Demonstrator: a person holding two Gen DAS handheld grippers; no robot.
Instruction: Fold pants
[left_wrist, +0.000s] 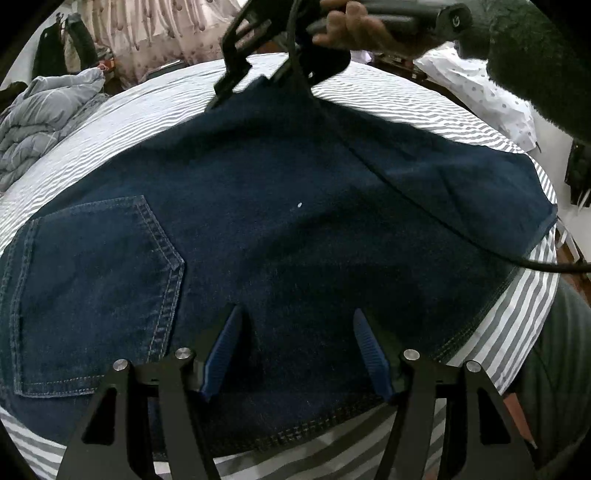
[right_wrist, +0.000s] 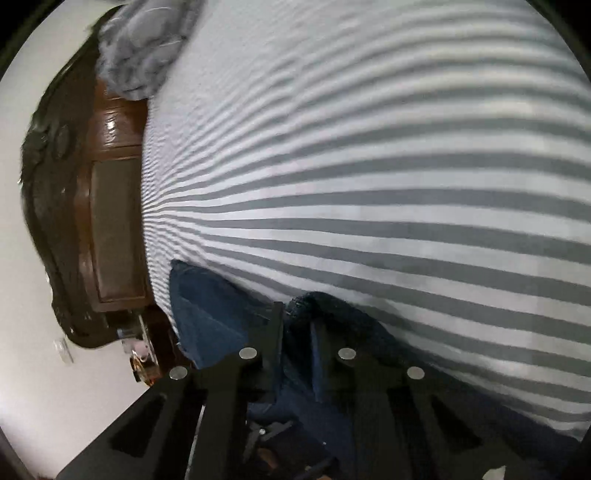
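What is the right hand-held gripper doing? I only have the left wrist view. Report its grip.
Observer: The right hand-held gripper is shut on a bunched fold of the pants.
Operator: Tell me what lies straight ahead of it.
Observer: Bare striped sheet stretches ahead of its fingers.
Operator: Name what's past the sheet's left edge there.
Observer: A dark wooden bed frame stands against a white wall.
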